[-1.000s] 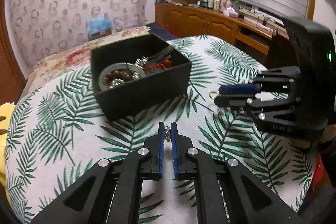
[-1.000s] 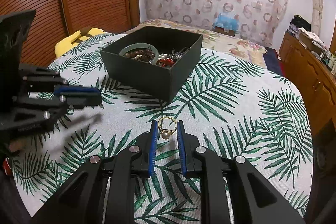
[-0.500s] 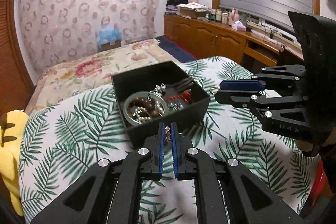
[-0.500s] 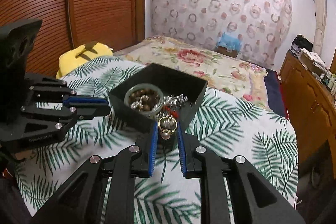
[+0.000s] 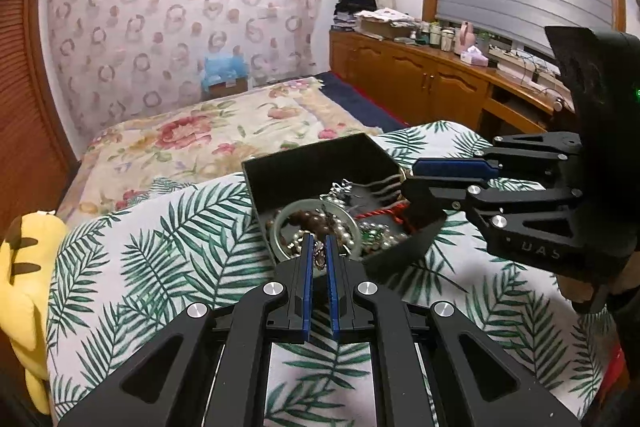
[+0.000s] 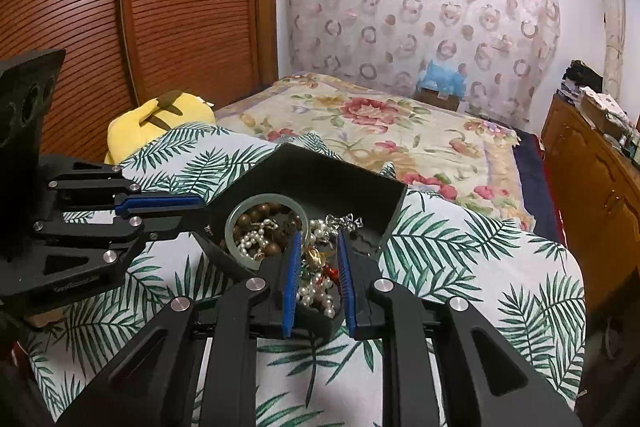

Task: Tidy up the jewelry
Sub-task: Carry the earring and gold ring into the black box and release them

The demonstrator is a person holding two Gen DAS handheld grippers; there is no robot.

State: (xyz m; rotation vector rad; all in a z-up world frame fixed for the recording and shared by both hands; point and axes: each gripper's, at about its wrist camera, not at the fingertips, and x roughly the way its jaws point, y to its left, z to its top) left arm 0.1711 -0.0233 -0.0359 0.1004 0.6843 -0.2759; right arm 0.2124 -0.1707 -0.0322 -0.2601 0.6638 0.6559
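- Box [image 5: 316, 163] of jewelry sits lower centre, nearer both views than a second ago.
- Left hand-held gripper [image 5: 320, 255] pinches a small trinket [image 5: 319, 255]; right hand-held gripper [image 6: 318, 259] clamps a ring [image 6: 316, 259] above it; release looks next.

Matt black box [image 5: 320, 163], printed cloth cover [image 5: 168, 251], glossy wooden cabinet [image 5: 420, 83]

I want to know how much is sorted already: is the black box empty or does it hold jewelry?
Not empty: the black box holds a pale green bangle, brown beads and pearls.
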